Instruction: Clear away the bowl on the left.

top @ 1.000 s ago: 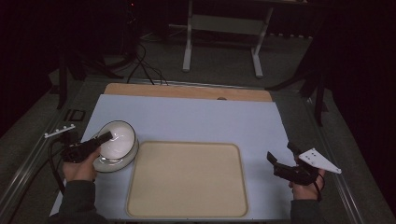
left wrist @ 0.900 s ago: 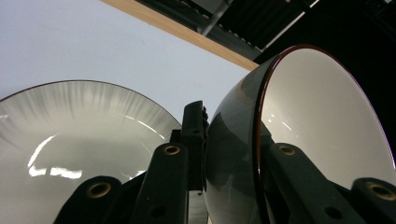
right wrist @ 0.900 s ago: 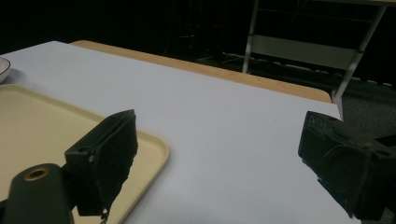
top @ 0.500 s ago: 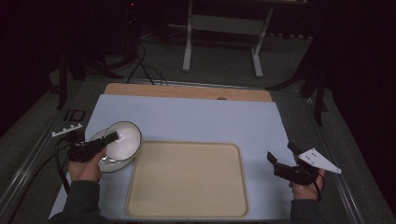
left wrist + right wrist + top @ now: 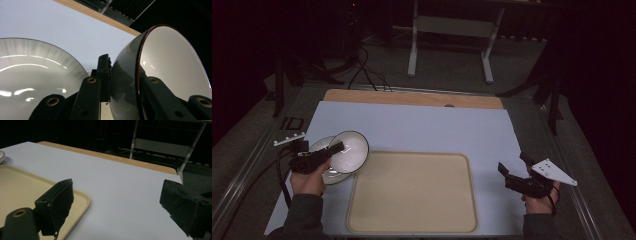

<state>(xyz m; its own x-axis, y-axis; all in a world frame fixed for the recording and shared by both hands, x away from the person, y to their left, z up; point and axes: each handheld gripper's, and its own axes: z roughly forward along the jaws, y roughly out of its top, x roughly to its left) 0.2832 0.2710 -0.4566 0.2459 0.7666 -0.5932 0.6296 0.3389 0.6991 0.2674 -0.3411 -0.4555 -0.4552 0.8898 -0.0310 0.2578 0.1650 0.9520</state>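
The bowl (image 5: 348,151), clamped by its rim in the left gripper (image 5: 332,150), has come up off the second bowl (image 5: 323,162) it was nested in a second ago; it has tipped from sitting level to nearly on edge, its white inside now facing right and toward the far side; it has shifted right, toward the near-left corner of the tray (image 5: 412,192); the lower bowl now shows more of its inside; left hand (image 5: 307,180) moved slightly nearer.

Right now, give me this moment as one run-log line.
left gripper: shut on bowl rim, bowl tilted above plate | right gripper: open, nothing held | tray: bare
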